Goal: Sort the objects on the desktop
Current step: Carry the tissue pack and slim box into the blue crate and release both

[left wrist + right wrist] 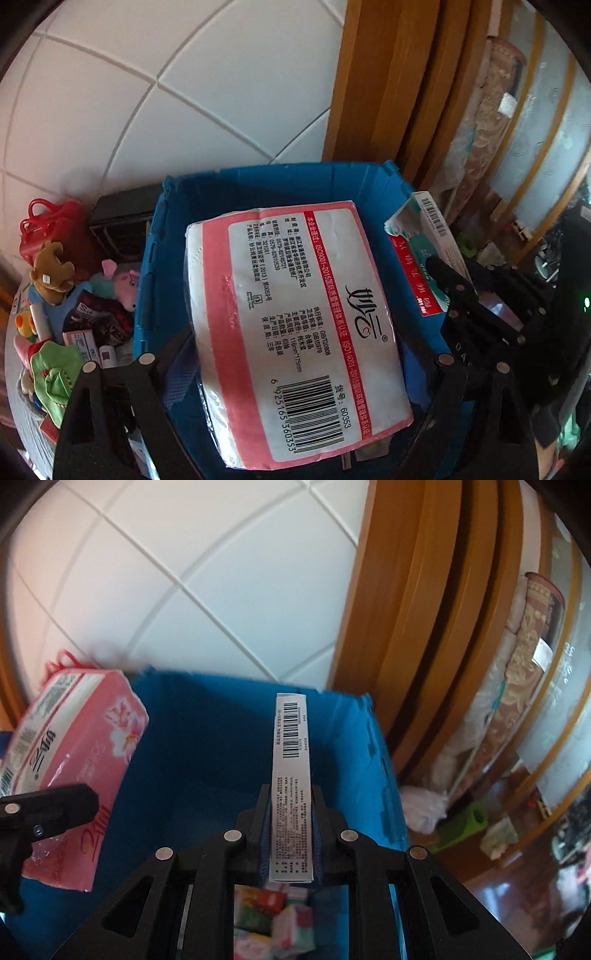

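Blue fabric bin (207, 746), soft-walled, square; small wrapped packets (280, 923) at its bottom. Left tongs (295, 362) spread wide, clasping a pink plastic-wrapped tissue pack (295, 325) over the bin. Right tongs (290, 827) closed on a slim white carton (291, 775), held edge-up above the bin. Plush toys (55, 273) heaped left of the bin; white tiled wall (184, 92) behind.

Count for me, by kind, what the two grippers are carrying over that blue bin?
Tissue pack, pink, in the left gripper: 1
Slim box with a barcode, in the right gripper: 1
Both are above the blue bin.
Total carried: 2
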Tool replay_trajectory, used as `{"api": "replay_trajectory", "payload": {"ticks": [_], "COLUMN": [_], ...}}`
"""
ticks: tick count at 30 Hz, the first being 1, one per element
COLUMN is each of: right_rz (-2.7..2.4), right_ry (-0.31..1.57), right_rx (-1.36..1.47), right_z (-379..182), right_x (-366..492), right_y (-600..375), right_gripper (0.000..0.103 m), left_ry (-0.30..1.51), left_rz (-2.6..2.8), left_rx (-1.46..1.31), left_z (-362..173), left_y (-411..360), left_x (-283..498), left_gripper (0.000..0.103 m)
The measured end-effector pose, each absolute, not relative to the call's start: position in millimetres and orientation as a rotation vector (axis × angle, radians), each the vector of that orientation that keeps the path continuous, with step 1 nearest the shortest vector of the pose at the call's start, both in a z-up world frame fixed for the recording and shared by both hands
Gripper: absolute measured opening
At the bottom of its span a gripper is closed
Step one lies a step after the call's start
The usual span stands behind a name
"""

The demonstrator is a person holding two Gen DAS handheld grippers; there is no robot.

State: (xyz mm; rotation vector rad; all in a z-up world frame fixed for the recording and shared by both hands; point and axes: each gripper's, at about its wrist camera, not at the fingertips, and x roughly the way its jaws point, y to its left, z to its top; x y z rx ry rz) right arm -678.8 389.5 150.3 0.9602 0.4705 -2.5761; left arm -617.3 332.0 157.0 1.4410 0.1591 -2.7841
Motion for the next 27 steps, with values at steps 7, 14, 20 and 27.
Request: {"api": "replay_trajectory", "payload": {"ticks": [7,14,20,27], "right_rz": [-2.473,-2.418,-2.465,-2.492], "right_ry": [0.555,0.499,0.464,0.497], "right_rx": [1.305,1.445,1.336,1.215], "right_z": [45.7,15.4,19.0,27.8], "right_x": [-722.7,-730.3,-721.2,-703.7], "right_y": [388.1,402.6,396.5,387.9], "right_gripper": [0.018,0.018,0.018,0.018], "left_ry": [0.070,-0.069,-0.110,0.006], "left_rz": [-2.472,-2.352,-2.358,-2.402], "left_rx": [1.712,1.834,1.811,1.768], "left_z": [42.4,-24.4,-30.5,-23.1], "left_y": [346.0,353.8,355.9,319.8], "left_x": [-688.1,-701.8,-701.8,-700.3], "left_gripper": [0.092,0.092,0.093,0.094]}}
